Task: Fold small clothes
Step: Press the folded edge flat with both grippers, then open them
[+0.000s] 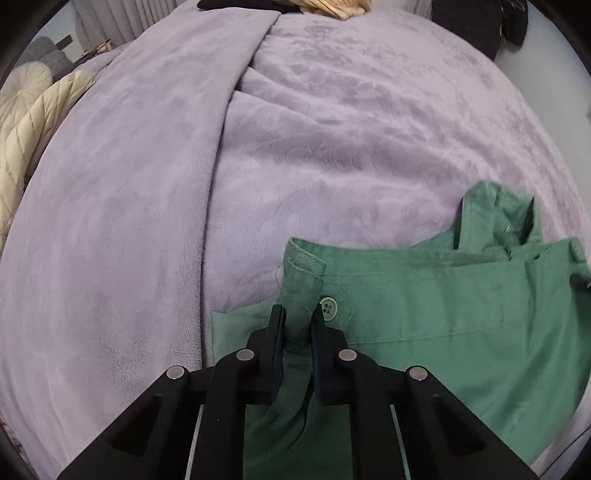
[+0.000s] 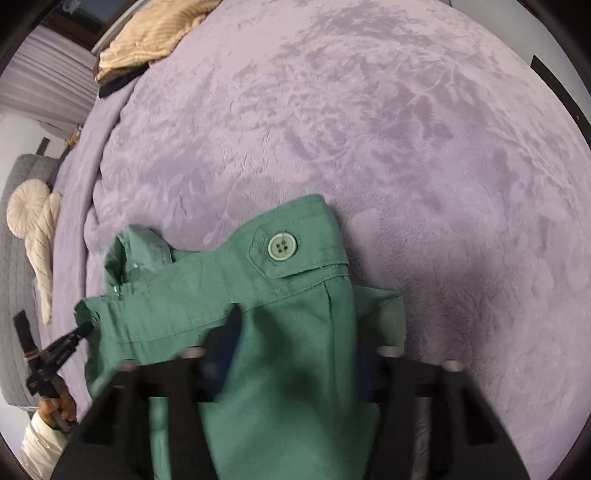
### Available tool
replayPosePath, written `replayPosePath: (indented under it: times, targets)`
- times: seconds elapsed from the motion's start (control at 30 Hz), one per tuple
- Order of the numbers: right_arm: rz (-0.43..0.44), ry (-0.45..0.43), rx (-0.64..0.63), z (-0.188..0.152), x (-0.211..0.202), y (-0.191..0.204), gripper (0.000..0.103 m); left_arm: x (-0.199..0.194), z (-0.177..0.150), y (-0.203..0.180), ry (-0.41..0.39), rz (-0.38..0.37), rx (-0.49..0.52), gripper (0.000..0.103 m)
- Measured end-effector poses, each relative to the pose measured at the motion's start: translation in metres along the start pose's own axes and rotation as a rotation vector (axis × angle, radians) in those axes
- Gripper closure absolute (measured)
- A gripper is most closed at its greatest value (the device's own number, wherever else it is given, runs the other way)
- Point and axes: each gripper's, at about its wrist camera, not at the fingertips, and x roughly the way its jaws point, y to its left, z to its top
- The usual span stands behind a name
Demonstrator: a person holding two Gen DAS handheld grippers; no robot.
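A pair of small green trousers (image 1: 424,314) with a pale green button (image 1: 328,307) lies on a lilac fleece blanket (image 1: 332,147). My left gripper (image 1: 298,314) is shut on the waistband edge beside the button. In the right wrist view the same trousers (image 2: 288,332) drape over my right gripper (image 2: 291,332), whose jaws stand wide apart under and around the cloth; the right finger is hidden by fabric and the image is blurred. The waistband button (image 2: 282,246) faces up. The left gripper (image 2: 86,326) shows at the left, pinching the waistband corner.
A cream ribbed garment (image 2: 155,33) lies at the far edge of the blanket (image 2: 406,147), over something dark. Cream quilted cushions (image 1: 26,122) sit at the left. A dark object (image 1: 476,22) is at the back right. A blanket fold (image 1: 236,110) runs down the left.
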Motion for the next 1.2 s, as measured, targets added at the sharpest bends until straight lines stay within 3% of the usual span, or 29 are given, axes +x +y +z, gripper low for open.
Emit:
replayPosePath:
  times: [0.03, 0.1, 0.2, 0.3, 0.4, 0.5, 0.67, 0.83, 1.0, 1.07, 1.13, 1.17, 1.2]
  targets:
    - [-0.008, -0.006, -0.019, -0.002, -0.002, 0.004, 0.098, -0.01, 0.004, 0.009, -0.019, -0.033, -0.027, 0.089]
    - [-0.027, -0.051, -0.078, -0.005, -0.014, 0.011, 0.098, -0.019, 0.012, 0.027, -0.042, -0.026, -0.045, 0.089]
    - [-0.017, -0.039, -0.068, 0.0, -0.011, 0.002, 0.098, -0.003, 0.019, 0.044, -0.011, -0.05, -0.097, 0.089]
    - [-0.03, -0.014, -0.008, 0.002, 0.011, -0.01, 0.097, 0.026, 0.014, 0.034, 0.023, 0.058, -0.066, 0.082]
    - [-0.031, -0.017, 0.021, 0.0, 0.016, -0.017, 0.093, 0.021, 0.01, 0.036, -0.004, 0.131, -0.084, 0.082]
    - [-0.056, -0.051, 0.062, -0.003, -0.005, -0.027, 0.07, -0.006, 0.013, 0.052, -0.043, 0.249, -0.091, 0.082]
    - [0.035, -0.086, 0.051, -0.024, -0.05, -0.024, 0.071, -0.051, -0.005, 0.061, -0.054, 0.145, -0.068, 0.082]
    - [0.107, -0.048, -0.019, -0.081, -0.06, 0.011, 0.07, -0.057, -0.073, 0.025, 0.026, 0.064, -0.012, 0.082]
    - [0.012, 0.026, -0.066, -0.149, -0.037, 0.01, 0.071, -0.014, -0.156, 0.015, 0.158, 0.078, -0.031, 0.082]
    - [-0.032, 0.051, -0.052, -0.163, -0.021, -0.007, 0.072, -0.01, -0.173, 0.027, 0.125, 0.048, -0.058, 0.082]
    - [-0.031, 0.053, -0.024, -0.171, -0.014, -0.03, 0.082, -0.016, -0.179, 0.039, 0.106, -0.005, -0.095, 0.082]
    - [-0.014, 0.05, -0.004, -0.173, -0.014, -0.04, 0.095, -0.019, -0.18, 0.043, 0.111, -0.012, -0.101, 0.082]
    - [0.001, 0.049, 0.024, -0.173, -0.015, -0.05, 0.1, -0.023, -0.181, 0.045, 0.11, -0.012, -0.097, 0.082]
